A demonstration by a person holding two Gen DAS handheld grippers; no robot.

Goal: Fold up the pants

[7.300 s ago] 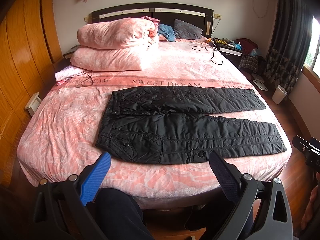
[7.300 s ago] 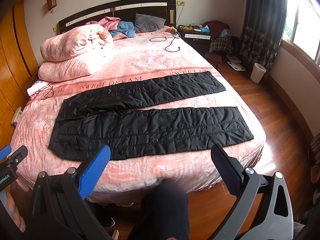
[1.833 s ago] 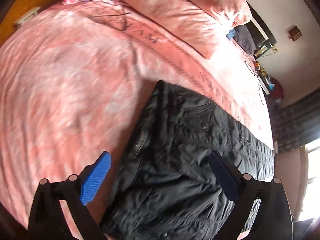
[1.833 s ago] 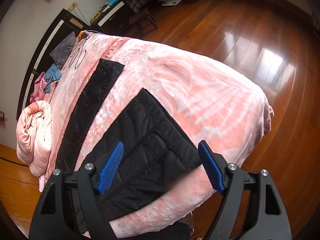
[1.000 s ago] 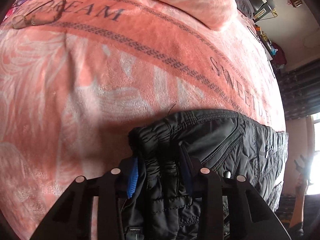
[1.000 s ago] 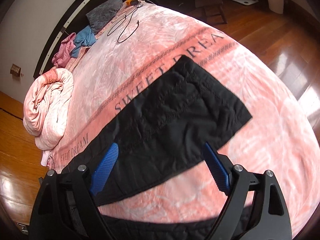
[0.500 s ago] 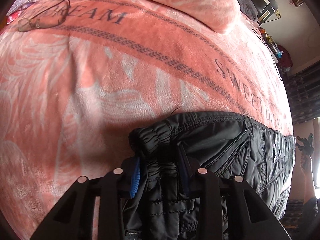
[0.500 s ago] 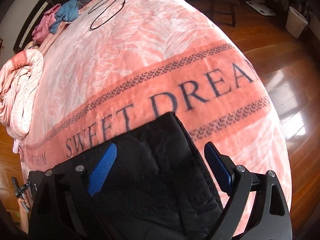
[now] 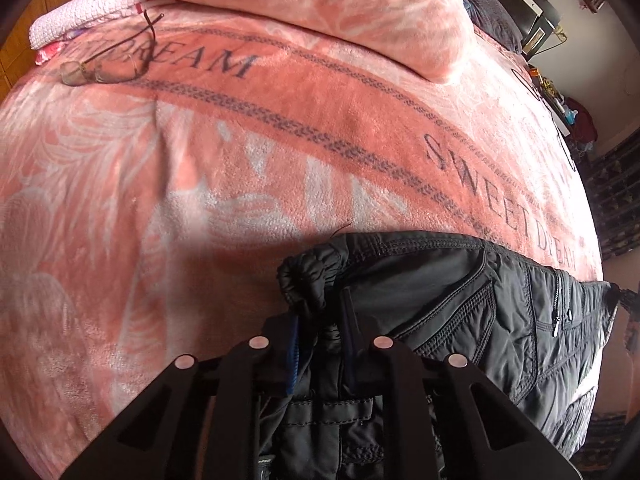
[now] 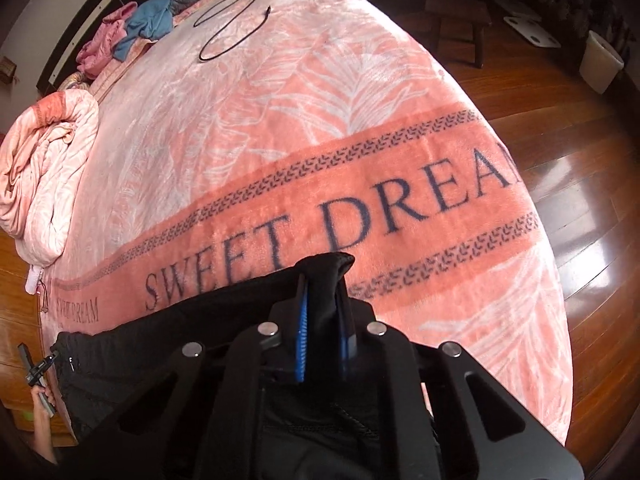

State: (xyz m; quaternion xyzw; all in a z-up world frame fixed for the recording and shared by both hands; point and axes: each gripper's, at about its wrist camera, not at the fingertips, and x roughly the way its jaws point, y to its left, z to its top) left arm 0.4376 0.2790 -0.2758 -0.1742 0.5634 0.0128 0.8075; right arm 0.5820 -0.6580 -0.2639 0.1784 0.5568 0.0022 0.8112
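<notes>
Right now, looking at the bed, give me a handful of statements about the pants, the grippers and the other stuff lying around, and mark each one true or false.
1. The left gripper is clamped on the waistband corner of the black pants. True.
2. The right gripper hangs open above the blanket. False: its jaws have just closed on the pants' leg end.
3. A pair of glasses lies on the blanket. True.
4. The black cable lies across the pants. False: it lies apart, near the headboard.

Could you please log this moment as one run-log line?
left gripper: shut on pants waistband | right gripper: just closed on hem | pants flat on bed
</notes>
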